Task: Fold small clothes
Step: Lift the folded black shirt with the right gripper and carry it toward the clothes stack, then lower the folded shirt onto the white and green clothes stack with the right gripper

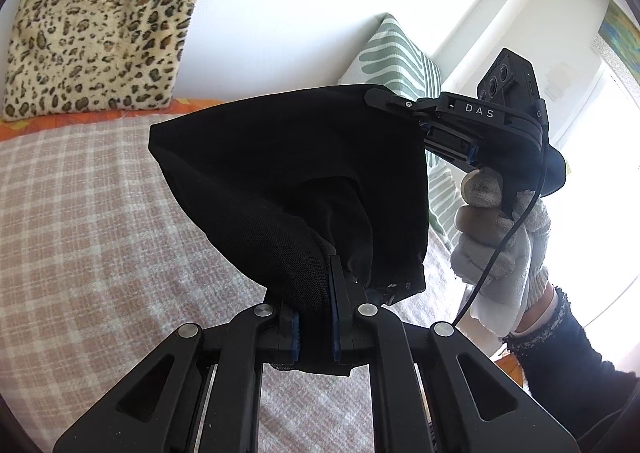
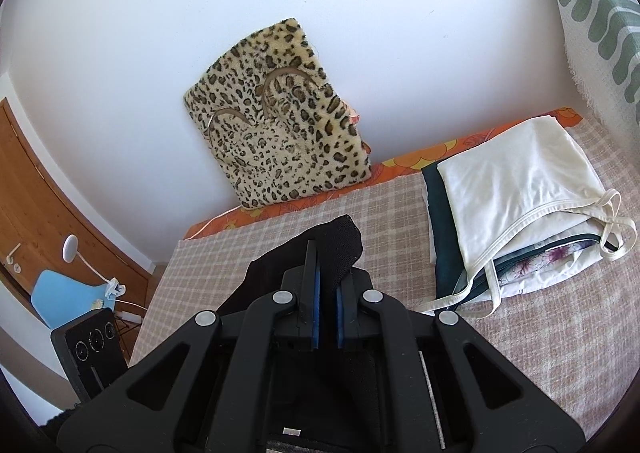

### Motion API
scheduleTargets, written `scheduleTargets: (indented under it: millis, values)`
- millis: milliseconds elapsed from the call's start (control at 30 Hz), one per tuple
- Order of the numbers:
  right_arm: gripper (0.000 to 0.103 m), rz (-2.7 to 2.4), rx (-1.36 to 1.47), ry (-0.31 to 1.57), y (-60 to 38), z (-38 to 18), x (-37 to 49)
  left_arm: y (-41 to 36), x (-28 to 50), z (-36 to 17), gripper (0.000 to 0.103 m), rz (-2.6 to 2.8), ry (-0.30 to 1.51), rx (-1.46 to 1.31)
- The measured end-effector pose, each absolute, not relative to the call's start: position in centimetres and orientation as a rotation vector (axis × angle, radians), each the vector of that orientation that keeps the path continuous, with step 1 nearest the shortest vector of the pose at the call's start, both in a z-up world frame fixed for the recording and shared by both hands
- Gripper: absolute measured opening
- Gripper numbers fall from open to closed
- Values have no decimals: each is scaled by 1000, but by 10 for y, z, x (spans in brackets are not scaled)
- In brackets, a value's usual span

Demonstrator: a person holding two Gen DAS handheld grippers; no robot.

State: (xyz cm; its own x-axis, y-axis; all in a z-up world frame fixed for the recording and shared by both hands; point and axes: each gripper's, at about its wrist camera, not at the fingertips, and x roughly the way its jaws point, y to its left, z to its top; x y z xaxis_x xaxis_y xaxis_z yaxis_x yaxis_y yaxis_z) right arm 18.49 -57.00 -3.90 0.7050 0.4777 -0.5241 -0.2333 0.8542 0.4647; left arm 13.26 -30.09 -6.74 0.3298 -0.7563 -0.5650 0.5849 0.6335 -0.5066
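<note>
A small black garment (image 1: 288,181) hangs in the air above the checked bed cover (image 1: 80,213), stretched between both grippers. My left gripper (image 1: 314,317) is shut on its lower corner. My right gripper (image 1: 400,103), held by a gloved hand (image 1: 500,237), is shut on its upper right corner. In the right wrist view the right gripper (image 2: 326,293) pinches black mesh fabric (image 2: 340,241) between its blue pads. The rest of the garment is hidden under that gripper.
A pile of folded clothes with a white top (image 2: 516,189) uppermost lies on the bed at the right. A leopard-print cushion (image 2: 280,133) leans on the wall. A green-striped pillow (image 1: 396,57) stands at the far right. A blue chair (image 2: 68,297) stands beside the bed.
</note>
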Motion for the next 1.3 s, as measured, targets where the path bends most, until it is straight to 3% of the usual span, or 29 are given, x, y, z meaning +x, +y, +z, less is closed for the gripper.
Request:
scheduleTargets:
  millis: [867, 1300]
  values:
    - [7, 206, 381, 625, -698, -13, 297, -451, 215, -57, 9, -976, 797, -120]
    - [7, 150, 316, 649, -706, -30, 360, -484, 261, -87, 9, -968, 832, -134]
